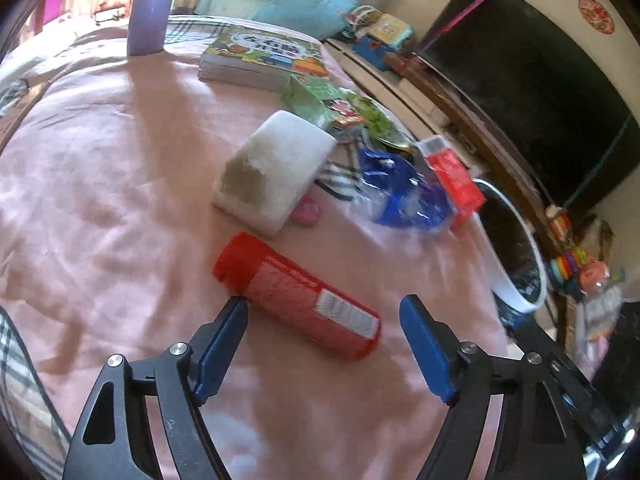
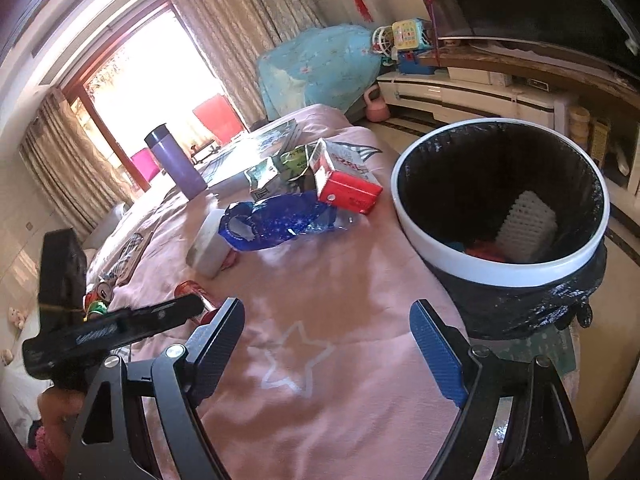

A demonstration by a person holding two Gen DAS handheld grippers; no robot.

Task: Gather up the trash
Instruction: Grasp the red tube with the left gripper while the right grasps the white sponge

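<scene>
Hovering my left gripper [image 1: 322, 306] over the red tube [image 1: 296, 294] at lower centre of the left wrist view, I had its jaws spread wide, the left pad at the tube's side, nothing pinched. Best grip, I judged: straddle the tube across its short width, then squeeze. My right gripper [image 2: 326, 310] sat spread and empty over bare pink bedspread [image 2: 340, 280]. The bin [image 2: 500, 256] stood at right, mouth unobstructed; the blue wrapper [image 2: 276, 220] and red carton [image 2: 346, 186] crowded centre frame.

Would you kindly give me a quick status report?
Both claws open, empty. Left claw over red tube on pink bedspread. Bin beside bed; path clear.
</scene>
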